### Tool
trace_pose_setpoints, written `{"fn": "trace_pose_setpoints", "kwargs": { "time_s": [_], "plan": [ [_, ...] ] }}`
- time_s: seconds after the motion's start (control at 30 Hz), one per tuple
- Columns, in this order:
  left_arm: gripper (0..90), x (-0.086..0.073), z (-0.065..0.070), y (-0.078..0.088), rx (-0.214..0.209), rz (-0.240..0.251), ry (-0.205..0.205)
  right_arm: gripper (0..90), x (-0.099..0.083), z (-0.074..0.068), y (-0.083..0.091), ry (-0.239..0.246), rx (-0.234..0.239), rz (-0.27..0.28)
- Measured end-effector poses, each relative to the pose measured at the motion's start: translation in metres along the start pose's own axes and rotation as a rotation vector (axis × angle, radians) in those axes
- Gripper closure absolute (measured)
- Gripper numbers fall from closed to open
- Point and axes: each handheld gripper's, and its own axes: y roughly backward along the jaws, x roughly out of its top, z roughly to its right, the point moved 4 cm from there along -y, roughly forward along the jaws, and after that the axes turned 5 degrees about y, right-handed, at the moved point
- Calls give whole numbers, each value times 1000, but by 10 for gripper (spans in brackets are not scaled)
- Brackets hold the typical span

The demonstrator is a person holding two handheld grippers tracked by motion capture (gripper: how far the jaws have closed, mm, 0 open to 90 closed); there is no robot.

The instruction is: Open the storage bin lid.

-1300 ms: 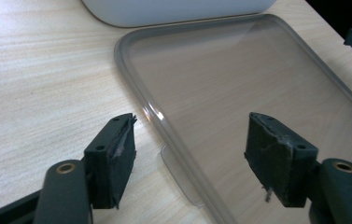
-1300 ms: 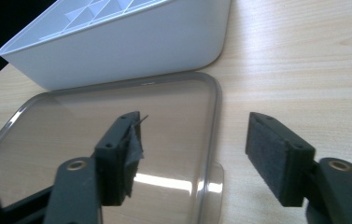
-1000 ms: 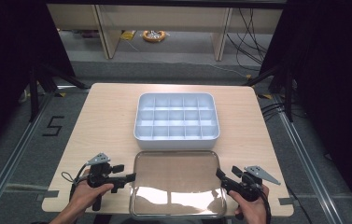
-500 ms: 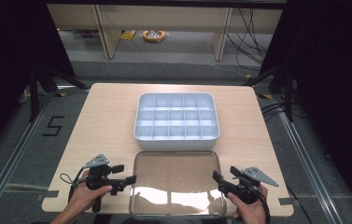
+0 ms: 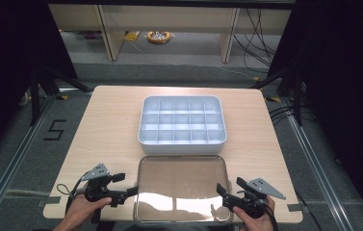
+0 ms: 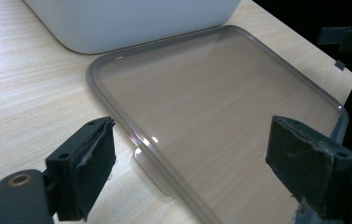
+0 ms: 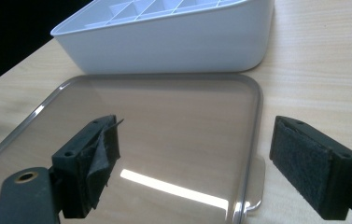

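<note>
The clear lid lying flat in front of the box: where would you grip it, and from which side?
Probably at the small tabs: the clear lid lies flat, so only its raised rim and the tab on each short edge offer purchase. Left gripper takes its tab from the left, right gripper its own from the right; both stand open.

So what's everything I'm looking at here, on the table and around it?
compartment box: one, white, a grid of empty cells, middle of the table
lid: one, clear smoky grey, flat on the table just in front of the box, a small tab at each side edge
table: one, light wood
roll of cable: one, orange, on the floor beyond the table
number 5: one, black mark on the grey floor left of the table
left gripper: one, black, at the lid's left edge, jaws just opened wide, holding nothing
right gripper: one, black, at the lid's right edge, jaws just opened wide, holding nothing
hands: two, at the near edge, one on each gripper
</note>
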Motion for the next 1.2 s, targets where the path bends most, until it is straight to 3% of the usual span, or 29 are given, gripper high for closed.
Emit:
{"fn": "trace_pose_setpoints", "kwargs": {
  "time_s": [0.03, 0.07, 0.1, 0.17, 0.2, 0.23, 0.33, 0.37, 0.4, 0.43, 0.53, 0.57, 0.6, 0.67, 0.7, 0.77, 0.83, 0.87, 0.9, 1.1, 1.2],
  "plan": [
    [150, -1, 1, 1, 7, -3, -4, 169, -2, -3, 2, -23, -1, -14],
    [150, -1, 2, 0, -4, 14, 7, 168, -2, -2, 3, 4, 3, -18],
    [150, -2, 2, 2, 2, 6, -1, 168, -4, -5, 5, -24, -3, -24],
    [150, -3, 3, 2, 3, 10, -3, 169, -4, -4, 5, 21, 8, -12],
    [150, -4, 3, 3, 6, 7, -10, 170, -5, -6, 7, 20, 5, -37],
    [150, -4, 4, 4, 15, 7, -11, 171, -6, -8, 6, 19, 22, -14],
    [150, -5, 5, 5, 12, 11, -30, 172, -8, -9, 10, 41, 6, -39],
    [150, -6, 6, 5, 11, 12, -38, 172, -10, -10, 11, 36, 15, -49],
    [150, -6, 7, 6, 15, 10, -43, 173, -10, -14, 12, -6, 30, -50],
    [150, -8, 9, 6, 4, 3, -35, 173, -11, -12, 11, 34, 27, -33],
    [150, -10, 11, 7, 13, -4, -45, 174, -13, -13, 14, 59, 20, -64],
    [150, -11, 12, 7, 8, -7, -47, 174, -14, -12, 14, 71, 27, -48],
    [150, -12, 13, 8, 12, -1, -43, 174, -15, -15, 15, 55, 47, -50],
    [150, -13, 15, 8, 8, -3, -43, 174, -17, -19, 18, 20, 35, -79],
    [150, -14, 16, 9, 12, -1, -31, 174, -18, -17, 18, 55, 34, -71],
    [150, -15, 16, 10, -1, -5, -60, 172, -20, -17, 17, 81, 35, -65],
    [150, -16, 18, 11, 0, -4, -54, 171, -22, -20, 22, 67, 35, -93],
    [150, -17, 19, 12, -7, -6, -58, 170, -22, -22, 21, 58, 45, -77],
    [150, -18, 20, 13, -5, -3, -59, 170, -23, -20, 20, 92, 42, -79],
    [150, -20, 22, 16, 2, -7, -66, 169, -24, -21, 22, 88, 35, -79],
    [150, -20, 22, 16, 8, -4, -43, 169, -25, -21, 21, 90, 43, -79]
  ]
}}
